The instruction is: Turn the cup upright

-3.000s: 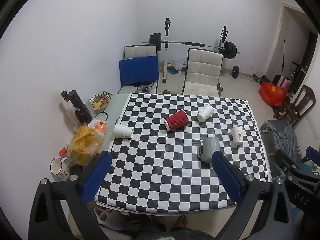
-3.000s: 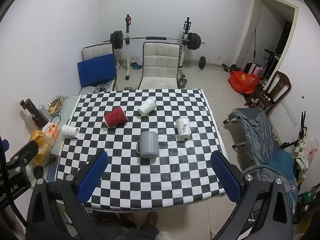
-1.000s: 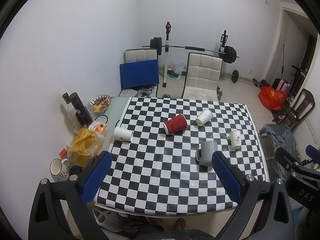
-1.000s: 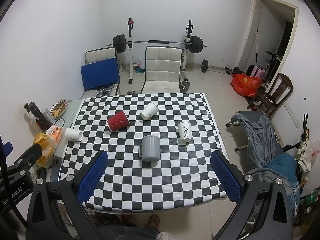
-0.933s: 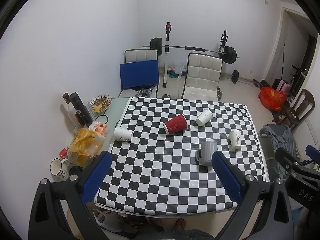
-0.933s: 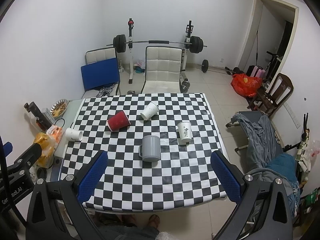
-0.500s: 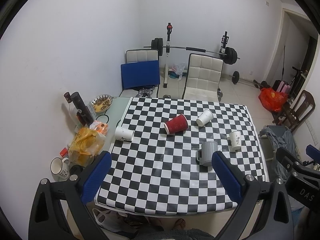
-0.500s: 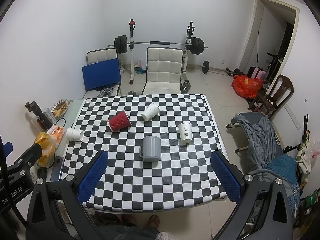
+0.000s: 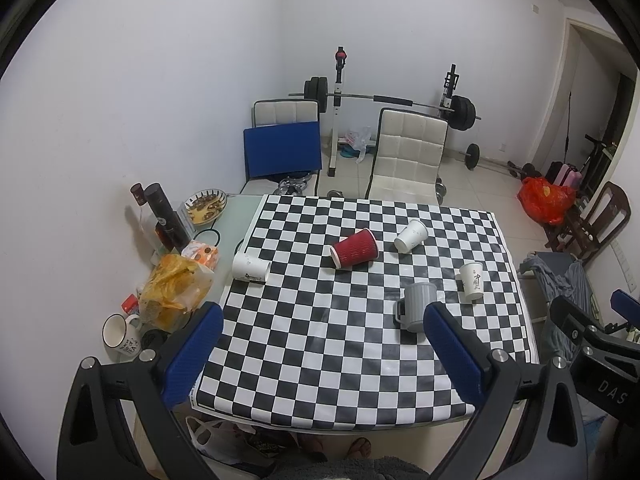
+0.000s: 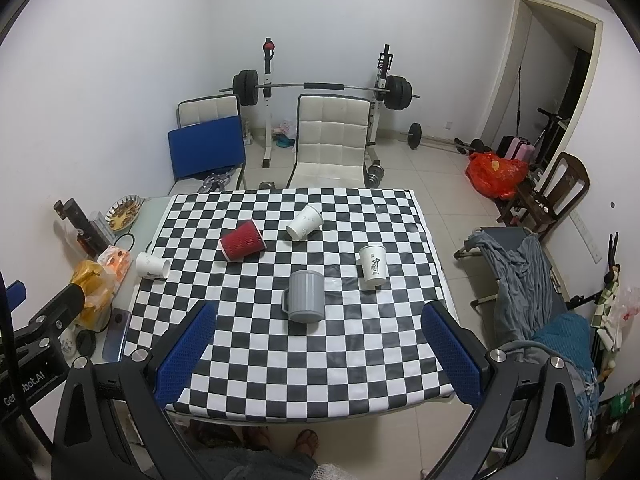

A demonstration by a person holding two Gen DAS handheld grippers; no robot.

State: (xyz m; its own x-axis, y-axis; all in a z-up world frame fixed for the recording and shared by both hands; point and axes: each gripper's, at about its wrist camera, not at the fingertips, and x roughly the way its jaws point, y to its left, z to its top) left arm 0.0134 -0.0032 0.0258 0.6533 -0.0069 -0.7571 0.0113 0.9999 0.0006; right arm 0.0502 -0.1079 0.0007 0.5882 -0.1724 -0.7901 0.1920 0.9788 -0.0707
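Checkered cloth, left wrist view: the table (image 9: 320,360) carries five cups, seen from high above and well apart from the tool.
Left gripper (image 9: 320,354): blue pads spread wide, nothing between them, held high over the near table edge.
Fallen cups, left view: a red ribbed cup (image 9: 354,248) lies on its side near mid-table; a white paper cup (image 9: 411,235) lies on its side just to its right; another white cup (image 9: 251,267) lies at the left edge of the cloth.
Standing cups, left view: a grey mug (image 9: 416,307) sits mouth-up, partly behind the right pad; a printed white cup (image 9: 472,281) seems to sit mouth-down.
Right wrist view, right gripper (image 10: 318,356): jaws wide apart and empty, also high over the near edge.
Cups, right view: red ribbed cup (image 10: 242,245) on its side, left of centre; white paper cup (image 10: 305,222) on its side behind the grey mug (image 10: 305,296); printed white cup (image 10: 372,266) to the right; edge cup (image 10: 152,266) at far left.
Step in hand: my judgement is pre-approach; no cup is touched and none chosen yet.
Next move: likely descend toward one fallen cup, align the pads across its side wall, close gently on thin paper, then rotate it mouth-up.
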